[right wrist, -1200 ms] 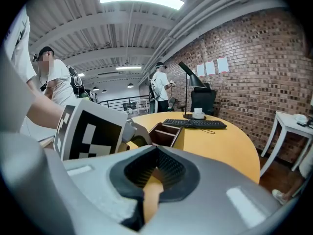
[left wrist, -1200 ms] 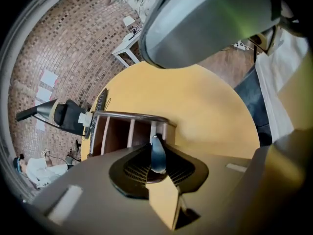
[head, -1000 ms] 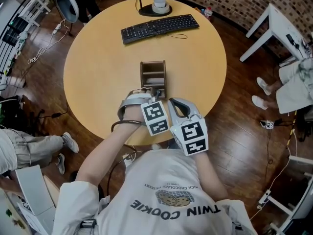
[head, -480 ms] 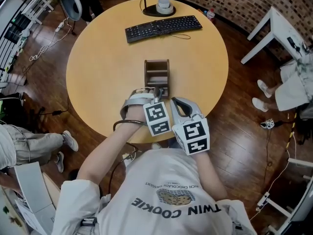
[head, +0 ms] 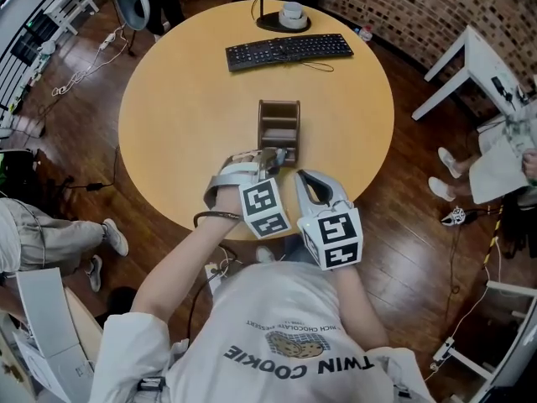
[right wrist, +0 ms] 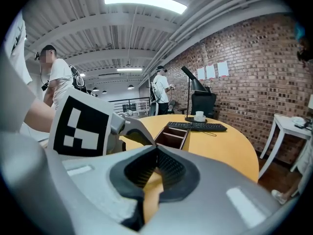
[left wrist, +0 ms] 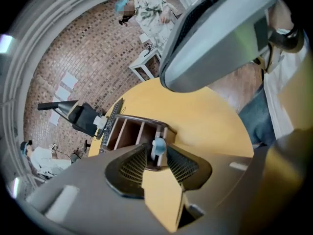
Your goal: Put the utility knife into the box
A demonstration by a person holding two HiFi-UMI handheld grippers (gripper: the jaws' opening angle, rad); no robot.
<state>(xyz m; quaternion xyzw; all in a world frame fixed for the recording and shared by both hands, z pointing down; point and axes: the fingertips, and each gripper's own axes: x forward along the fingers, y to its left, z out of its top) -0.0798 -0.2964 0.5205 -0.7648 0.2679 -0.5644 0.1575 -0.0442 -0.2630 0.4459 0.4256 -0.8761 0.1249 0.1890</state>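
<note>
A brown wooden box (head: 279, 126) with several compartments stands in the middle of the round table (head: 185, 116). In the left gripper view the utility knife (left wrist: 158, 146), white with a light blue end, stands upright in the near compartment of the box (left wrist: 128, 131). My left gripper (left wrist: 157, 154) is open just behind that near end, its pads either side of the knife and not pressing on it. From the head view the left gripper (head: 269, 156) sits at the box's near end. My right gripper (head: 300, 178) hovers beside it to the right, shut and empty (right wrist: 156, 153).
A black keyboard (head: 289, 50) lies at the far side of the table, with a cup on a black base (head: 291, 13) behind it. The table's near edge runs under my wrists. A white side table (head: 478, 53) stands off to the right, and people are around the room.
The left gripper now sits a little farther back from the box than a second ago. The right gripper keeps its place beside it.
</note>
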